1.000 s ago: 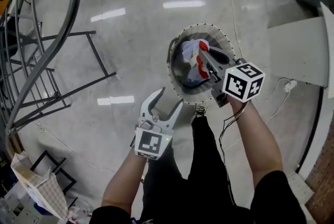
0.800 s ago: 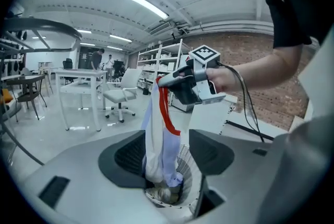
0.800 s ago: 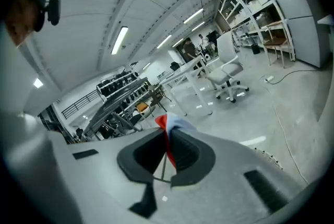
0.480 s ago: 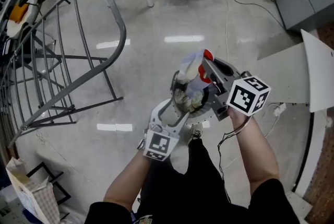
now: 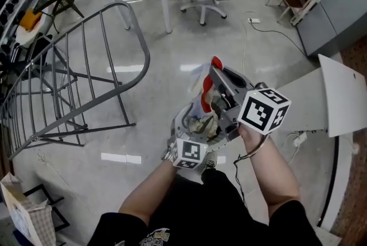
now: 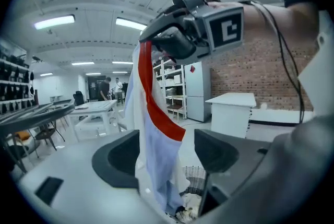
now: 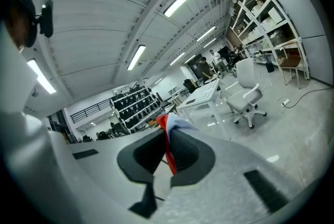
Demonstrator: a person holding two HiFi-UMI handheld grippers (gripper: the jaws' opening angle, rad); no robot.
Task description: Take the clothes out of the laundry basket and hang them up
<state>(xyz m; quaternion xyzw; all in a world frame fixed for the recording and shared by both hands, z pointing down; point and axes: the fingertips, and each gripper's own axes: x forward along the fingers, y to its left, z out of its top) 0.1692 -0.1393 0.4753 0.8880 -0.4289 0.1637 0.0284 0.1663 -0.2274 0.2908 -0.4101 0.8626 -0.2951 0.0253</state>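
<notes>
Our cloth [image 6: 155, 171] is white and pale blue with a red stripe, and it hangs long and loose in the air. Its top is pinched tight in the right gripper [image 7: 167, 151], at 12 o'clock. The left gripper [image 6: 167, 157] stands wide open around the hanging part (its jaws have just been opening) and does not squeeze it.

We see the laundry basket [image 6: 195, 177] at 6 o'clock, under the cloth. A second ago the cloth was down in that basket, and now it is up high. The drying rack [image 5: 148, 57] stands at 9 o'clock.
</notes>
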